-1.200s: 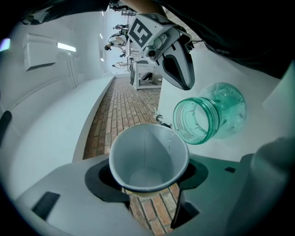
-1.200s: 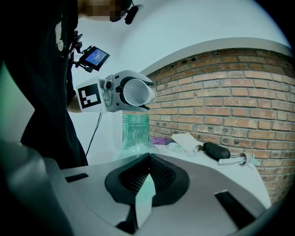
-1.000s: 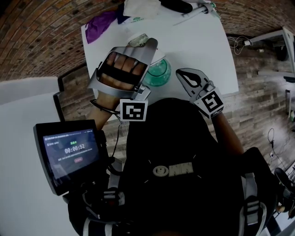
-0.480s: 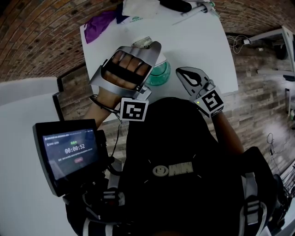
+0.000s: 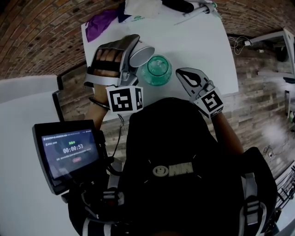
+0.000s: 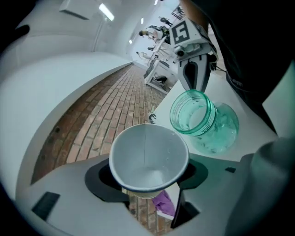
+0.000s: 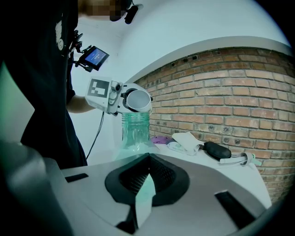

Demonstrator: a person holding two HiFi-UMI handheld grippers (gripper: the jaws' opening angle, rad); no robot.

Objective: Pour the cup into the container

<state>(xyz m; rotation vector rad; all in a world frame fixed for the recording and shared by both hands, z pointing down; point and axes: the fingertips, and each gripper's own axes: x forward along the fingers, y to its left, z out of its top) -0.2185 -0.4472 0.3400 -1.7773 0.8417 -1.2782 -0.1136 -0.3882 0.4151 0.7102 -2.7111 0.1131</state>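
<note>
A white paper cup (image 6: pixel 148 154) is gripped between the jaws of the left tool (image 5: pixel 130 50) and is tipped on its side. Its mouth is turned toward the open green glass container (image 5: pixel 156 70), which stands upright on the white counter (image 5: pixel 198 41). The right tool (image 5: pixel 183 73) is held near the container, its jaws together and empty. "00:00:53" can be read on a small screen (image 5: pixel 69 150).

In the head view the white cloth (image 5: pixel 140 7) and black object (image 5: pixel 177 5) at twelve o'clock are cut by the top edge, the person's torso (image 5: pixel 170 152) hides the near edge of the table (image 5: pixel 203 41), and the finer print on the screen (image 5: pixel 69 150) at eight o'clock is too small to read.
</note>
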